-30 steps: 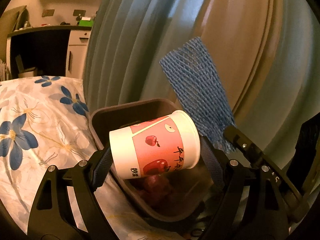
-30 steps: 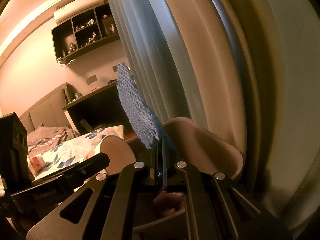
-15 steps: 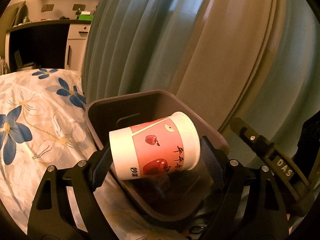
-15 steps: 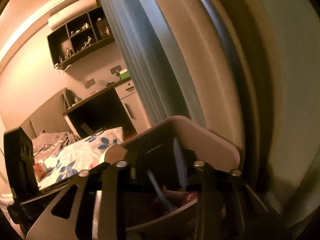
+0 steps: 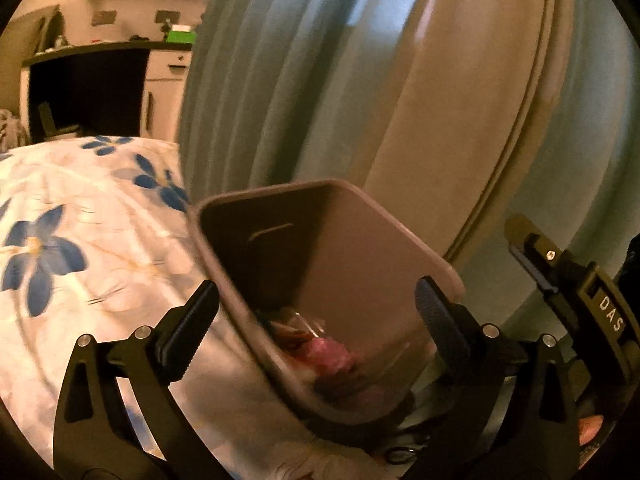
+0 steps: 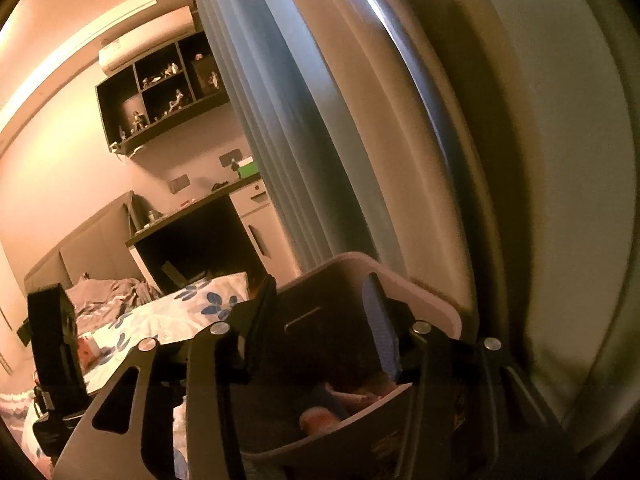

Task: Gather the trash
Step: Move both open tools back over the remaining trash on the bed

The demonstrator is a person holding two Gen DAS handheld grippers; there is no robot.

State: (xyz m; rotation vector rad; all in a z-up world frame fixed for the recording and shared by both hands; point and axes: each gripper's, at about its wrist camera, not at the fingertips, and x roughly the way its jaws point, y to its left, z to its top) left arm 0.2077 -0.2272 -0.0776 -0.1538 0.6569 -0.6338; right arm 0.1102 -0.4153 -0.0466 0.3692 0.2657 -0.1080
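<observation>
A brown plastic trash bin (image 5: 404, 248) stands beside the bed against the curtain. Pink and reddish trash (image 5: 326, 354) lies in its bottom. My left gripper (image 5: 316, 310) is open and empty, its fingers on either side of the bin's mouth. My right gripper (image 6: 320, 308) is open and empty above the same bin (image 6: 432, 300), where a blue net piece (image 6: 332, 400) and pinkish trash show inside. The right gripper's finger (image 5: 532, 264) shows at the right of the left wrist view. The paper cup is not visible.
A bed with a white, blue-flowered cover (image 5: 80, 232) lies left of the bin. Blue-grey and beige curtains (image 5: 360, 80) hang behind it. A dark desk and white cabinet (image 5: 164, 88) stand at the far wall, with wall shelves (image 6: 160, 96) above.
My right gripper opened and the blue net dropped into the bin. My left gripper then opened and the apple-print paper cup left it; the cup is no longer in view.
</observation>
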